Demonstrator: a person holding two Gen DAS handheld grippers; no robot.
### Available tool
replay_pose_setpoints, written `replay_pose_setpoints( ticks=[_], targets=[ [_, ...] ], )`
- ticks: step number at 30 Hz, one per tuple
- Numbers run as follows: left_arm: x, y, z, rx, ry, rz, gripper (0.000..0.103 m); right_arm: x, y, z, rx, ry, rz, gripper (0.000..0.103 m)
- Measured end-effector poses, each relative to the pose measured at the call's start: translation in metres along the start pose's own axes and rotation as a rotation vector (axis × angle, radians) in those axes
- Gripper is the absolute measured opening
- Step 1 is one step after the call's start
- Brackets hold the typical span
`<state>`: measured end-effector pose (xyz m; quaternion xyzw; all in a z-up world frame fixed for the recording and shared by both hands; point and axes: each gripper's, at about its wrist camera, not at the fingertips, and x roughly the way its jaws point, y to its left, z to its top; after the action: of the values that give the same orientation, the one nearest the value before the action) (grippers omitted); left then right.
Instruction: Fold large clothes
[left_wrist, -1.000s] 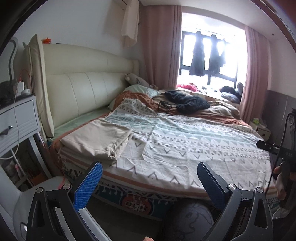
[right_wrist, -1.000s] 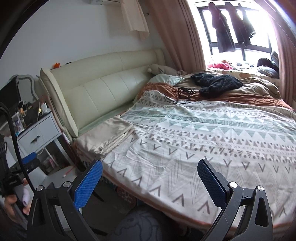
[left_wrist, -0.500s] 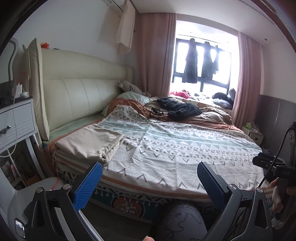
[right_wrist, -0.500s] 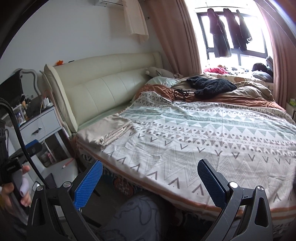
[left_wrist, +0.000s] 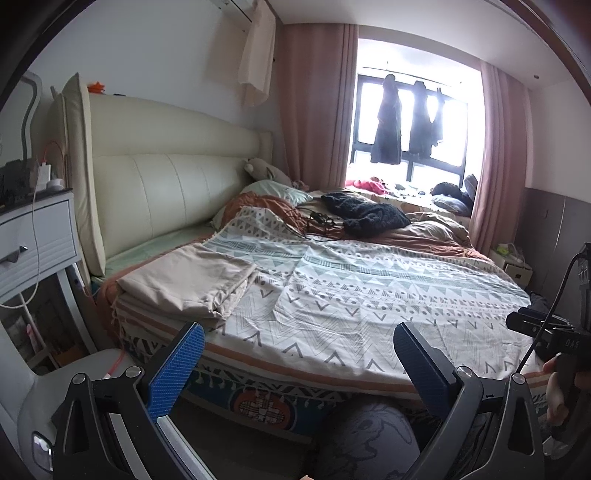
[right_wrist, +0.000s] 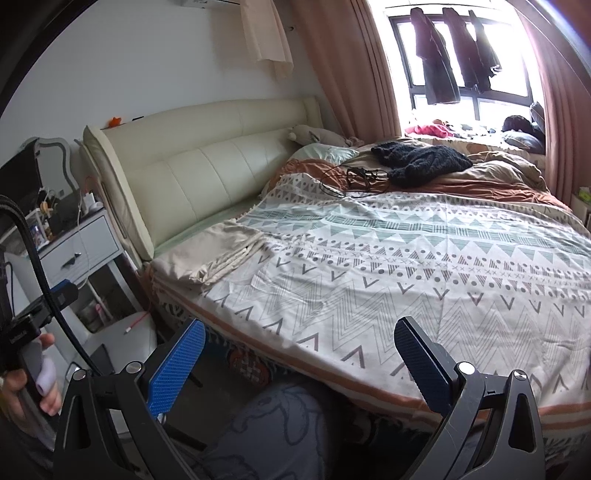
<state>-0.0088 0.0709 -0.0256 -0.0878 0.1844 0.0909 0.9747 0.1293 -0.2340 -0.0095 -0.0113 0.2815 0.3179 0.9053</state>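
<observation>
Done: a folded beige garment (left_wrist: 184, 282) lies on the bed (left_wrist: 369, 306), beyond the left gripper (left_wrist: 299, 363) fingers.
Left: black knit (right_wrist: 421, 162) far ahead, unfolded.
Fingers: left gripper and right gripper (right_wrist: 299, 363) spread, empty.

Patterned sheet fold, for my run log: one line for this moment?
left tongs open | right tongs open | patterned sheet flat on bed, ungrasped

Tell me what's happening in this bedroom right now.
A person stands at the side of the bed with a gripper in each hand. The left gripper and the right gripper are both open and hold nothing. A folded beige cloth lies near the headboard, and the patterned bedspread is spread out flat. A dark sweater lies farther back, untouched.
</observation>
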Motion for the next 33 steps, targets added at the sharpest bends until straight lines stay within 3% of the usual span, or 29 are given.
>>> replay_pose_setpoints(
  ticks=[33],
  targets=[
    [-0.0044,-0.0011,-0.0047,0.01,-0.001,0.009,0.103,0.0014,-0.0016,-0.0057,0.04,0.022,-0.025,0.103]
  ],
)
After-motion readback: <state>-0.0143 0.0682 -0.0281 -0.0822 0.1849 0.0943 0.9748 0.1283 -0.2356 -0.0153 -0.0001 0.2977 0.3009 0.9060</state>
